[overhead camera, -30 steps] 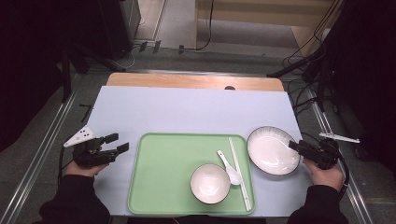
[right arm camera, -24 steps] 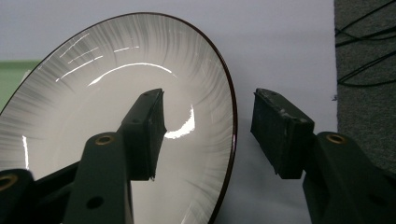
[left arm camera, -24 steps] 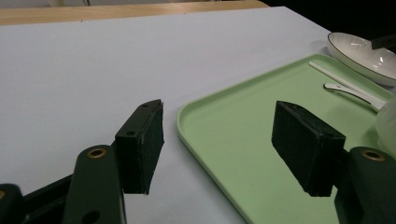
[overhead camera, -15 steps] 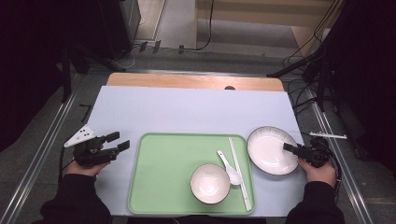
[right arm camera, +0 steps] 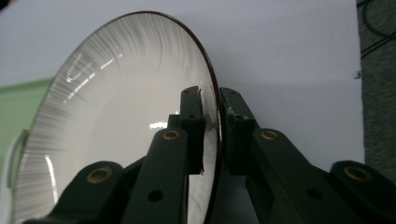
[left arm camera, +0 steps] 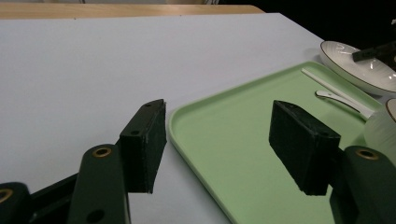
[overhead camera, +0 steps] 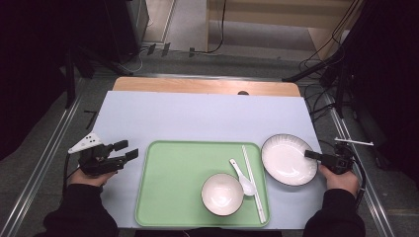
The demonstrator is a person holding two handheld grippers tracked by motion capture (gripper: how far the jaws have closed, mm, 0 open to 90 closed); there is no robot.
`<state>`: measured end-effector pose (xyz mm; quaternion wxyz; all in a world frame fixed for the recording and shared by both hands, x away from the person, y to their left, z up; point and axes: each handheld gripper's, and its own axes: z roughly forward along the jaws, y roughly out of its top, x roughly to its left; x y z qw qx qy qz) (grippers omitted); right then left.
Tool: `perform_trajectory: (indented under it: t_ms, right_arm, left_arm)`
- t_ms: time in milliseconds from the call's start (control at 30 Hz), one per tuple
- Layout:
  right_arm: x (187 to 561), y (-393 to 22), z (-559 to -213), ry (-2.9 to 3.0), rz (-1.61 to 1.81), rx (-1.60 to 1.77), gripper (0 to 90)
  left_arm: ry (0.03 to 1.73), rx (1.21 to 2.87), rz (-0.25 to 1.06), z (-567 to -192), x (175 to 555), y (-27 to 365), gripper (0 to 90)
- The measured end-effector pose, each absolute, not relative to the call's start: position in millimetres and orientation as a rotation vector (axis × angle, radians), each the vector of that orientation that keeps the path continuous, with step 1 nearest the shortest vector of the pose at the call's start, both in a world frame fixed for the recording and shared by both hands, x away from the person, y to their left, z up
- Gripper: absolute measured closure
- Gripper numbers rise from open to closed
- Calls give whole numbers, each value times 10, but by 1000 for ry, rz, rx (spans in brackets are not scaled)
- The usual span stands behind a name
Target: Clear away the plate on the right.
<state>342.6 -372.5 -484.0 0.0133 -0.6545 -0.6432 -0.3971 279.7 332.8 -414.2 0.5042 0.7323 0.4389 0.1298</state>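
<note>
Here the right gripper [right arm camera: 211, 135] has just been closing its jaws on the rim of the plate [overhead camera: 288, 159], at the lower right of the high view beside the green tray [overhead camera: 173, 197], probably to lift it. The left gripper [overhead camera: 114, 154] waits unclenched, holding nothing.

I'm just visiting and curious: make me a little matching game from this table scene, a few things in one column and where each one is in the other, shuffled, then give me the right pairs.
Things:
1. plate
2. small bowl
3. chopsticks
4. left gripper

Places or states:
A. on the green tray, next to the spoon
B. jaws apart over the bare mat, left of the tray
C. along the tray's right edge
D. rim pinched between the jaws of the right gripper, right of the tray

Pairs: 1-D, 2-A, 3-C, 4-B
</note>
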Motion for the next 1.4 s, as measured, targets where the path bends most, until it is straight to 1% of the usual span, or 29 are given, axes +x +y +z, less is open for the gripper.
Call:
perform_trajectory:
  t_ms: [100,433,633,767,1000,1133,1400]
  right_arm:
    - [3405,-3798,-4829,-1885,-1298,-2045,855]
    - [3385,-3812,-4783,-1833,-1272,-2073,856]
    - [3369,-3811,-4733,-1818,-1295,-2083,849]
    - [3364,-3806,-4690,-1799,-1284,-2100,847]
    - [3350,-3770,-4541,-1827,-1307,-2070,844]
    - [3356,-3738,-4454,-1822,-1324,-2070,845]
    - [3436,-3612,-4359,-1834,-1339,-2008,845]
  left_arm:
    - [1075,1780,279,-4156,2812,3323,336]
    - [1085,1766,271,-4151,2818,3333,313]
    - [1093,1789,276,-4144,2819,3305,276]
    - [1093,1786,257,-4124,2819,3287,278]
    - [1112,1770,206,-4091,2865,3251,316]
    - [1117,1756,184,-4079,2885,3218,323]
    - [1099,1799,190,-3979,2954,3074,319]
